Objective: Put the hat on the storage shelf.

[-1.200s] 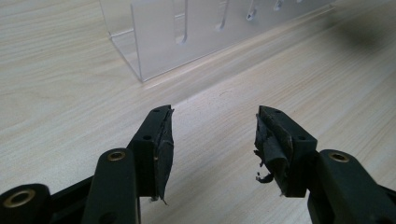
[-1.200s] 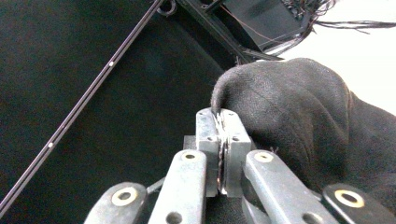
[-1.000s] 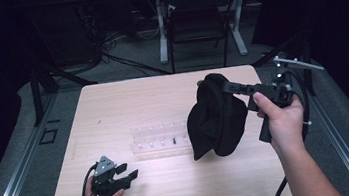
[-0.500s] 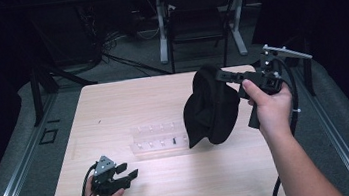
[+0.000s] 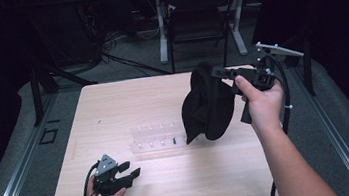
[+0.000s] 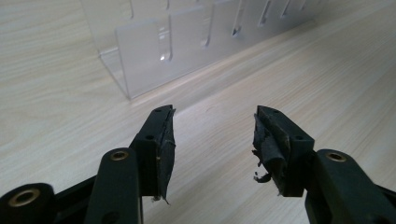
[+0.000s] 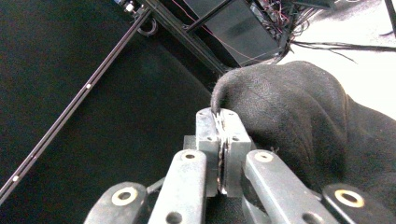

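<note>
The black cap [image 5: 208, 105] hangs above the bench's [image 5: 128, 103] right half, its edge pinched in the closed fingers of your right gripper [image 5: 219, 72]. Just left of it lies the clear rack [image 5: 157, 136]. Your left gripper [image 5: 127, 170] rests near the front edge; its empty fingers, still wide, have just been closing slightly.

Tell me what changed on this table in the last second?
The right gripper, shut on the floppy black cloth cap, carried it a little toward the far side of the pale wooden table; the cap hangs above the table's right part. The left gripper kept its place near the front edge, and its empty jaws have just been closing slightly. The clear plastic rack stayed put mid-table.
</note>
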`<control>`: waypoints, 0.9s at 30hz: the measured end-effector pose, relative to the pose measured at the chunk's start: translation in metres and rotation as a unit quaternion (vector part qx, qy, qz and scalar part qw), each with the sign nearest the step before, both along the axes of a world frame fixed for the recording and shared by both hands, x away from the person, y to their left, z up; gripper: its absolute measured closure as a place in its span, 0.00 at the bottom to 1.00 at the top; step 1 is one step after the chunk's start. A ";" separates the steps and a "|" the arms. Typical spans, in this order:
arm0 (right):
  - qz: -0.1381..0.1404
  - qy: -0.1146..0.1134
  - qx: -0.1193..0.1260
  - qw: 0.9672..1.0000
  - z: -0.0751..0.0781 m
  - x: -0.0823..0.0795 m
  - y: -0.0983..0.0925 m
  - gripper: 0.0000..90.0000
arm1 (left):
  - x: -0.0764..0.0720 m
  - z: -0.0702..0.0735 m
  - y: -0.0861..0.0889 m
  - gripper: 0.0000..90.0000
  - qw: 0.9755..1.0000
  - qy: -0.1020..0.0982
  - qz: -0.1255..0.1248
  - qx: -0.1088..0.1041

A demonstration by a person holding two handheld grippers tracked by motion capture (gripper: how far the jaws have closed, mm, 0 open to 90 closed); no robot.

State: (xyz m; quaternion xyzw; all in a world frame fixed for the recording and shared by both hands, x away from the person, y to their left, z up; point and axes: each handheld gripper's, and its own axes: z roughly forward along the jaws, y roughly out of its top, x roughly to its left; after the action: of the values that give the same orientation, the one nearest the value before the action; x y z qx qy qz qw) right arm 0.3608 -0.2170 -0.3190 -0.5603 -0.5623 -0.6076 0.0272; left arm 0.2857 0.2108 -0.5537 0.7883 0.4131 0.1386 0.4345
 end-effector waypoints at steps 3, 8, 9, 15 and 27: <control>-0.002 -0.002 -0.005 1.000 0.000 0.001 0.003 0.98 | -0.002 0.010 -0.007 0.55 1.000 -0.015 -0.010 -0.012; 0.000 -0.003 -0.009 1.000 -0.002 0.002 0.006 0.98 | -0.003 0.018 -0.019 0.56 0.999 -0.028 -0.033 -0.007; -0.001 -0.002 -0.009 1.000 -0.003 0.003 0.007 0.98 | -0.002 0.020 -0.022 0.56 0.999 -0.031 -0.039 -0.003; -0.002 0.001 -0.015 1.000 -0.005 0.006 0.012 0.98 | 0.004 0.032 -0.040 0.56 0.998 -0.042 -0.054 -0.005; 0.001 -0.004 -0.022 1.000 -0.007 0.004 0.017 0.98 | 0.014 0.054 -0.093 0.57 0.994 -0.066 -0.086 -0.015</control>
State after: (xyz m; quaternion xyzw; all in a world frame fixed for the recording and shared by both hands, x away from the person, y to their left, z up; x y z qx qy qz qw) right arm 0.3647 -0.2003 -0.3258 -0.5579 -0.5758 -0.5975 0.0130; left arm 0.3000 0.1176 -0.4992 0.8033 0.3159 0.1465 0.4832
